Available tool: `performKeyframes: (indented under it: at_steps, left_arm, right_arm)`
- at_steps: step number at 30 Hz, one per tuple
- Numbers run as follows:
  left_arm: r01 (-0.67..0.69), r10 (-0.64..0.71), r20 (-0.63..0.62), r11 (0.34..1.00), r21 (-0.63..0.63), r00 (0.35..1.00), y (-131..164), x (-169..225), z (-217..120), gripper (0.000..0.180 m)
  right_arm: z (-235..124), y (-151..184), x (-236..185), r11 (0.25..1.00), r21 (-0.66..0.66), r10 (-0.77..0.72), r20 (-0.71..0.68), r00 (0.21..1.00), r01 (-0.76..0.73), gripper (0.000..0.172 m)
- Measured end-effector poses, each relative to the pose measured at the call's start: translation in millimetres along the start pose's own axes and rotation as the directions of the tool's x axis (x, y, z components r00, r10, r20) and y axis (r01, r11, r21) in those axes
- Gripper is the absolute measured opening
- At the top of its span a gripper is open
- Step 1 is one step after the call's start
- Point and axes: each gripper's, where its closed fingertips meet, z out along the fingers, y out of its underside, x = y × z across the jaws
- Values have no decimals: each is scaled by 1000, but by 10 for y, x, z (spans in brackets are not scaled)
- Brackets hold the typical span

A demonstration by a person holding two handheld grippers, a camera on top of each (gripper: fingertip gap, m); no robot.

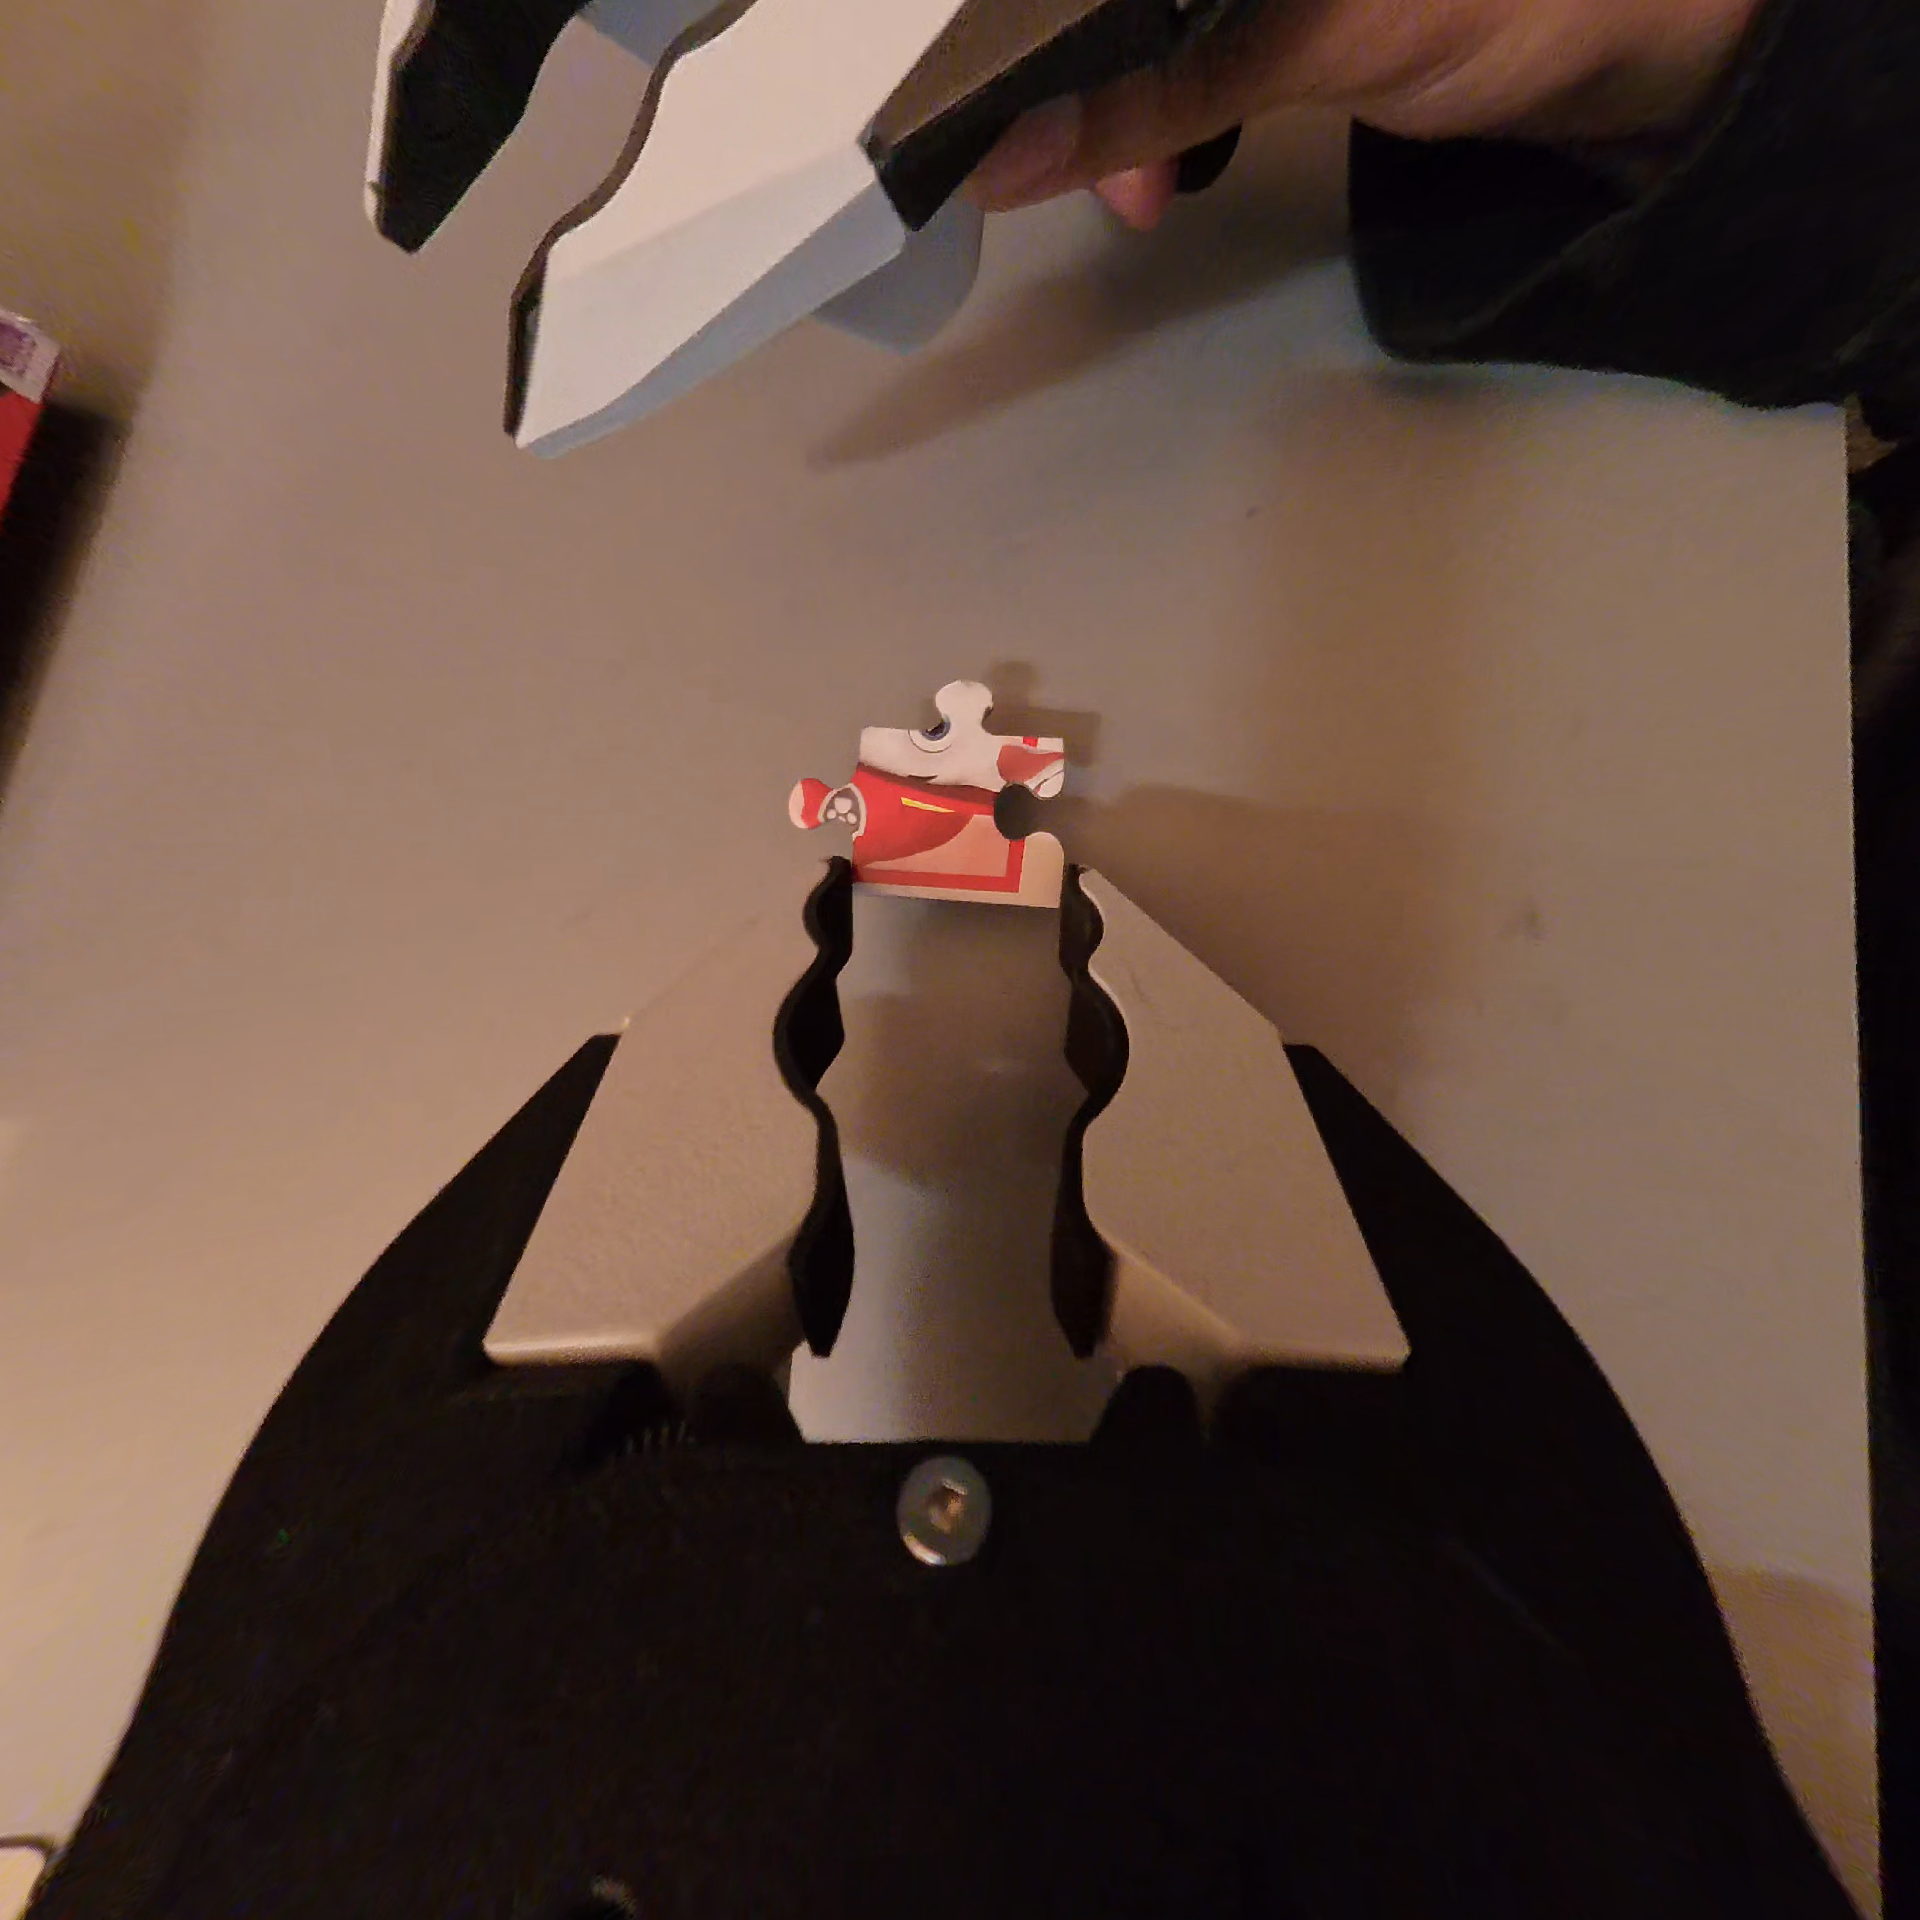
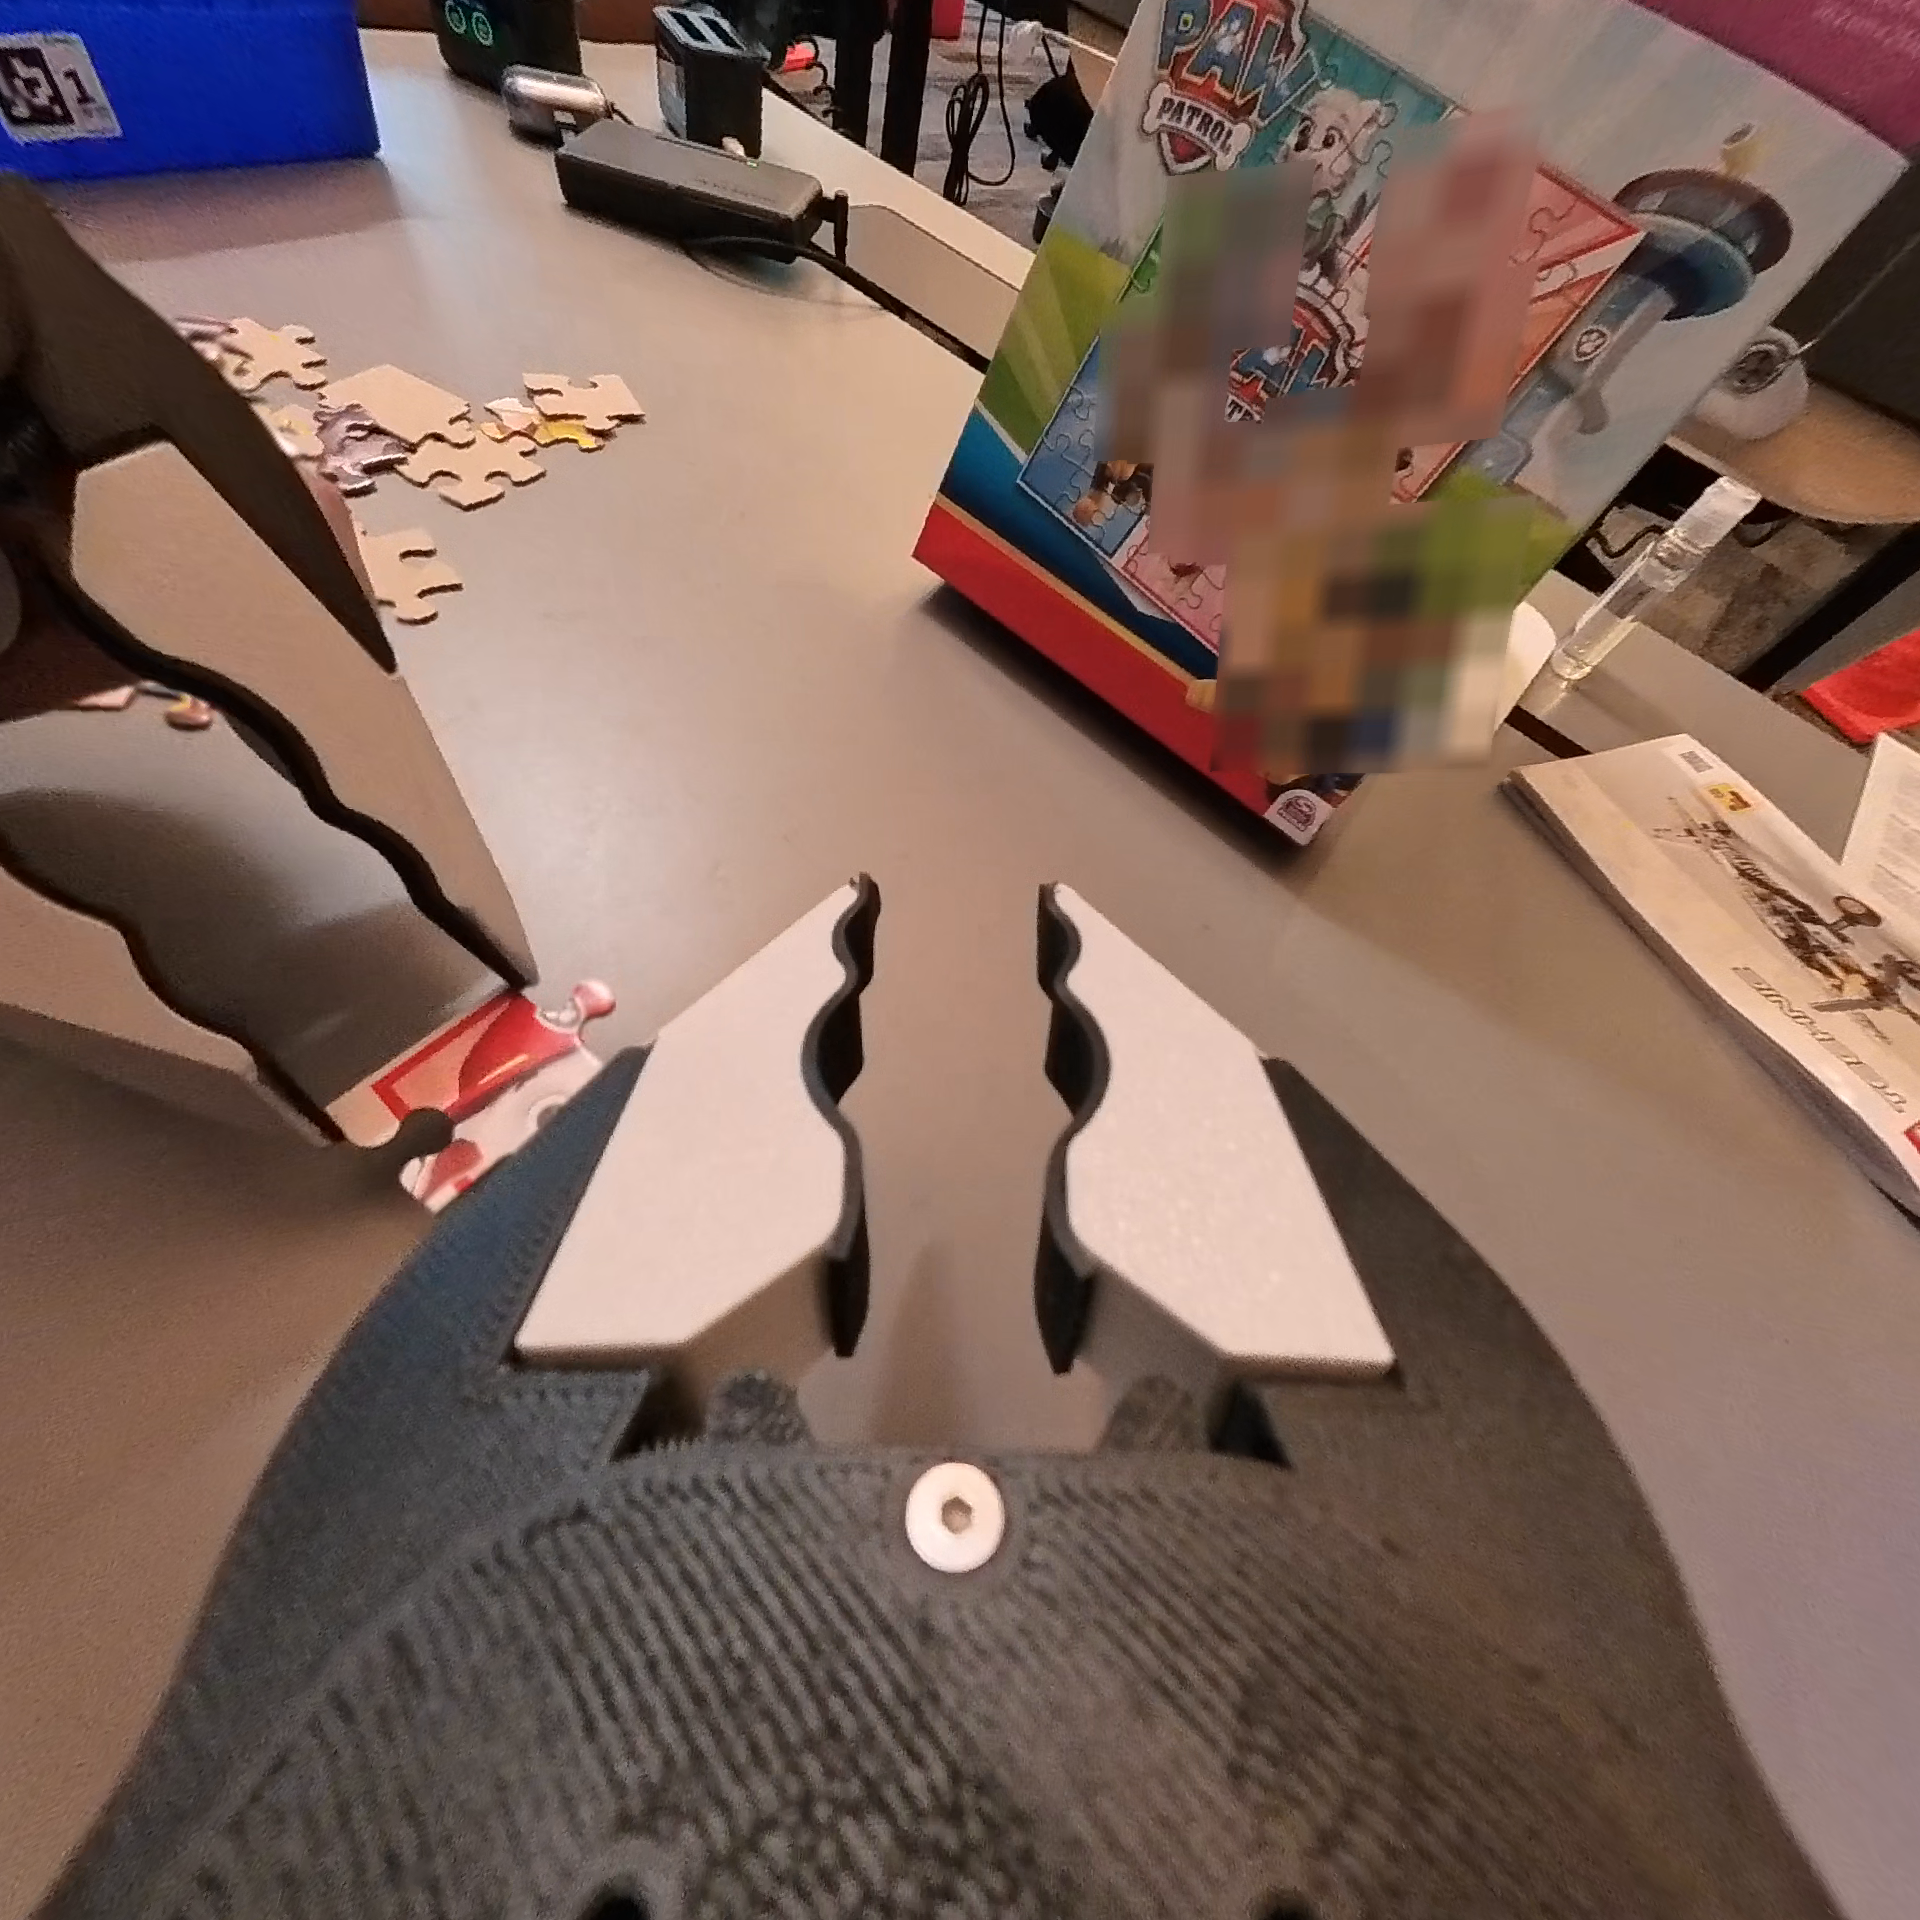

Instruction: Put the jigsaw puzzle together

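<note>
The left gripper (image 1: 951, 878) has its two fingertips closed on the near edge of a red-and-white puzzle piece (image 1: 940, 805), one black pad against each side of it, so the fingers stand only as far apart as the piece is wide. The piece sticks out past the tips, low over the grey table (image 1: 416, 727), and casts a shadow to its right. In the right wrist view the same piece (image 2: 488, 1070) shows at the tips of the left gripper (image 2: 416, 1049), just beside the right gripper's own left finger. The right gripper (image 2: 956, 904) has its fingers partly open with only bare table between them; it holds nothing. In the left wrist view it hangs above and beyond the piece, with a person's hand (image 1: 1351, 94) in a dark sleeve behind it. Farther out on the table lie a scatter of loose puzzle pieces (image 2: 447, 436) to the left, an upright puzzle box (image 2: 1299, 416) ahead to the right, and a booklet (image 2: 1714, 935) at the right edge. A black power adapter (image 2: 686, 182) and a blue bin (image 2: 208, 83) sit at the far side.
</note>
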Motion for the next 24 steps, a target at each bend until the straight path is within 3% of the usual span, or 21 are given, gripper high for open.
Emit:
performKeyframes:
  at_steps: [10,17,24]
  left_arm:
    - [-30,30,-18,999,15,999,15,121,75,38]
    - [-12,12,11,1000,15,1000,30,104,94,57]
    - [-5,4,66,1000,5,998,50,32,164,62]
  right_arm:
    - [3,-7,-14,1000,2,-4,3,1000,4,30]
    - [6,-4,-17,1000,0,-12,2,1000,12,30]
    - [9,-2,-28,1000,-5,-26,1,1000,26,30]
